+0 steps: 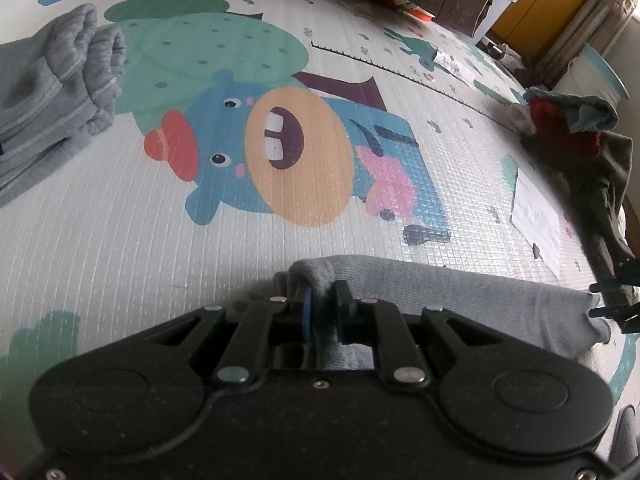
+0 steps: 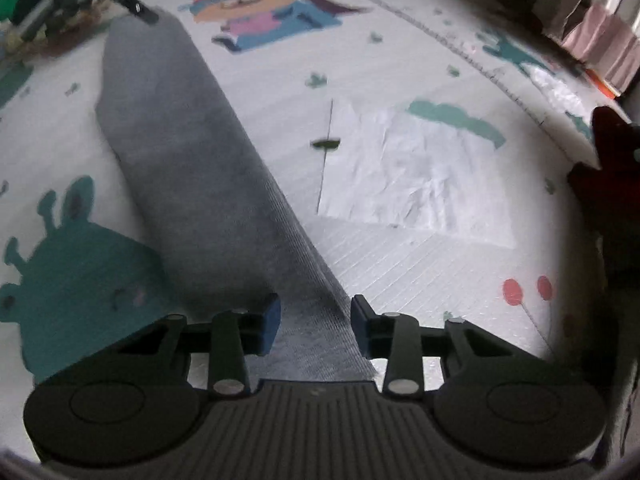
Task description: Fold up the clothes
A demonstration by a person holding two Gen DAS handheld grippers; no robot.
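**Now stretched between two grippers: one grey garment, mid-fold**

Clearly strung out as a long, narrow band, the grey garment [image 2: 180,168], lying low across the cartoon-printed play mat [image 1: 120,220] from one tool to the other. Held that way, probably, to keep the fold line taut and straight before being laid down or doubled over.

At one end, pinched tight in the left gripper [image 1: 320,312]: fingers drawn together on a bunched corner of the knit, cloth puckering up over the blue pad. A firm hold, likely meant as the anchor for the pull.

At the other end, framed by the right gripper [image 2: 315,322]: fingers well apart, blue pads on either side of the fabric strip without pressing it. Positioned to close on that end, by the look of it, though not yet gripping; cloth passes between and under the body of the tool.

Farther out, off to the left in the left wrist view, a stack of folded grey clothes [image 1: 52,92], seemingly the finished pile. On the opposite side, a heap of dark and red laundry [image 1: 576,136], apparently waiting. Beside the band, a crinkled white sheet [image 2: 420,176] flat on the mat, untouched.
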